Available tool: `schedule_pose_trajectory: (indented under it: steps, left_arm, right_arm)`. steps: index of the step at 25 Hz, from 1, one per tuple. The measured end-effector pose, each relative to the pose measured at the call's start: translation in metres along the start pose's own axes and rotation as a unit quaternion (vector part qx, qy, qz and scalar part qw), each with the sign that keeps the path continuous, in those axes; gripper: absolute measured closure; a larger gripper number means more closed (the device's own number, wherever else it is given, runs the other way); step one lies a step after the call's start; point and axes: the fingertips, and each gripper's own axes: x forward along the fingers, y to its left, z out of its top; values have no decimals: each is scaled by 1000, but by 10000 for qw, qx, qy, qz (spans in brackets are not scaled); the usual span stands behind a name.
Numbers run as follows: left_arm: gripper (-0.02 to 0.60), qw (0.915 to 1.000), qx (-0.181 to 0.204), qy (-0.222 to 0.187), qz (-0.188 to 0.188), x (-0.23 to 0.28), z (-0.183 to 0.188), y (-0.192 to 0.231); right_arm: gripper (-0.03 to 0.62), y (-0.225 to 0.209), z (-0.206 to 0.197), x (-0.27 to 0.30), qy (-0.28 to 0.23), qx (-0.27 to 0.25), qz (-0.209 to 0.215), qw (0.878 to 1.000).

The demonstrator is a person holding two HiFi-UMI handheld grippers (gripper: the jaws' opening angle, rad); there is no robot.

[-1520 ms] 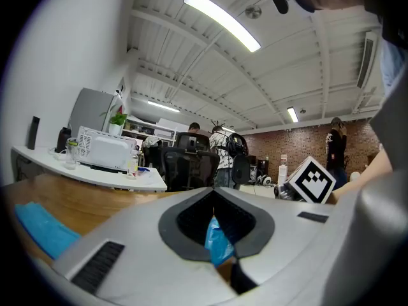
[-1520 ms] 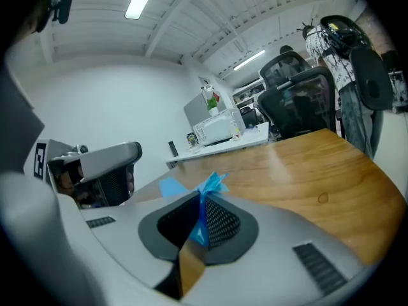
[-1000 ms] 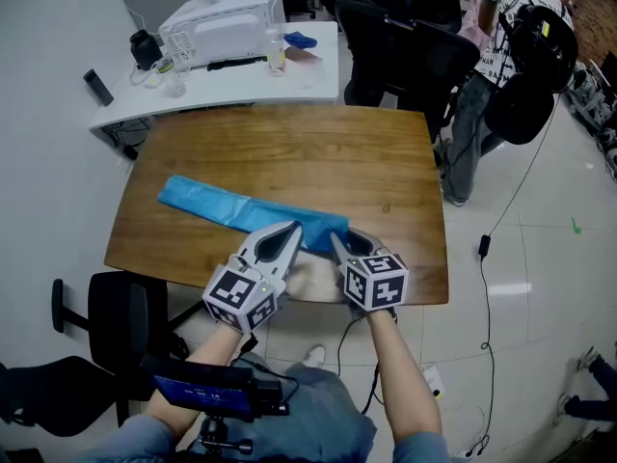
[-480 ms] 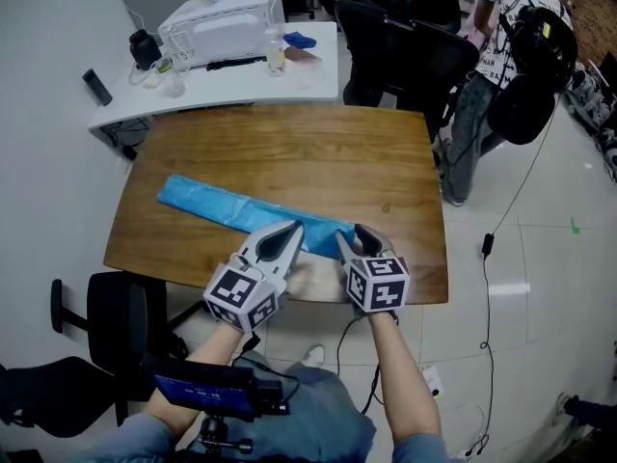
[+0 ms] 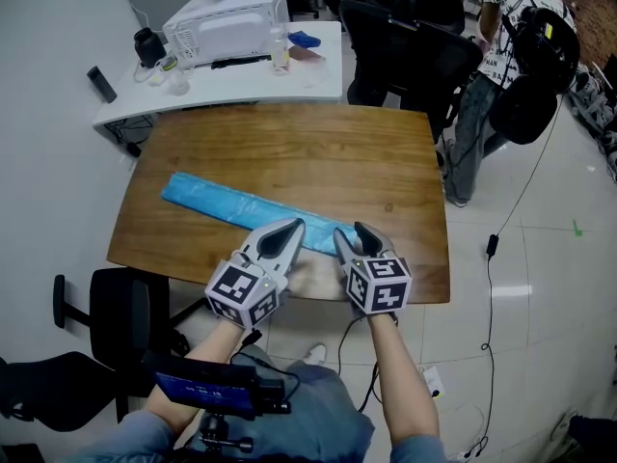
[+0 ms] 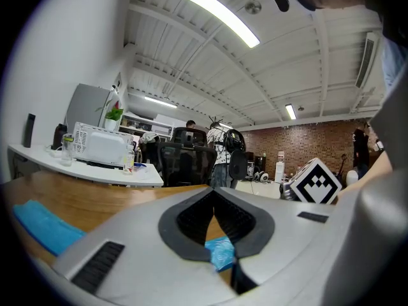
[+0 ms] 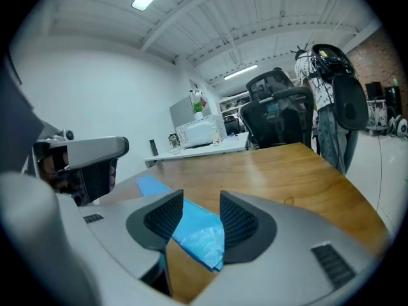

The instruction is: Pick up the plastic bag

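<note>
The blue plastic bag [image 5: 241, 206] lies flat on the wooden bench [image 5: 318, 148] as a long strip. Its long axis runs on a slant, from the far left of the bench down to the near edge, where the person stands. That near end is what counts. It sits right in front of the right hand-held gripper [image 5: 350, 231], whose jaws have just been opening and now stand wide. In the right gripper view the crinkled tip of the bag [image 7: 199, 234] shows in the gap between the two pads, but neither pad presses on it.

The left hand-held gripper [image 5: 291, 226] hangs just beside the right one, over the strip a little further along. Its jaws meet at the tips, and I see nothing pinched there. Only a scrap of blue [image 6: 222, 255] shows through the gap lower down.

To my eye the right hand has the shorter way. The bag's end points almost straight into its open jaws, so a short push forward and down along the strip should do. A thin film lying flat may slip away from the pads.
</note>
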Motion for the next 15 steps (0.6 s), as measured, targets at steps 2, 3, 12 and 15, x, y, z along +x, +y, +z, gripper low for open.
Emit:
schedule_pose_trajectory:
  steps: [2, 3, 12, 15]
  left_arm:
    - [572, 10000, -37, 38, 51, -2, -1, 2]
    - [572, 9999, -43, 65, 69, -3, -1, 3]
    - [571, 9994, 90, 320, 137, -20, -6, 31]
    - [571, 9989, 21, 428, 195, -26, -15, 50]
  right_arm:
    - [409, 7, 2, -1, 14, -54, 127, 9999]
    - [424, 12, 3, -1, 20, -75, 208, 9998]
    - [567, 36, 9, 10, -96, -111, 366, 9992]
    - [594, 42, 6, 20, -63, -78, 360, 9993]
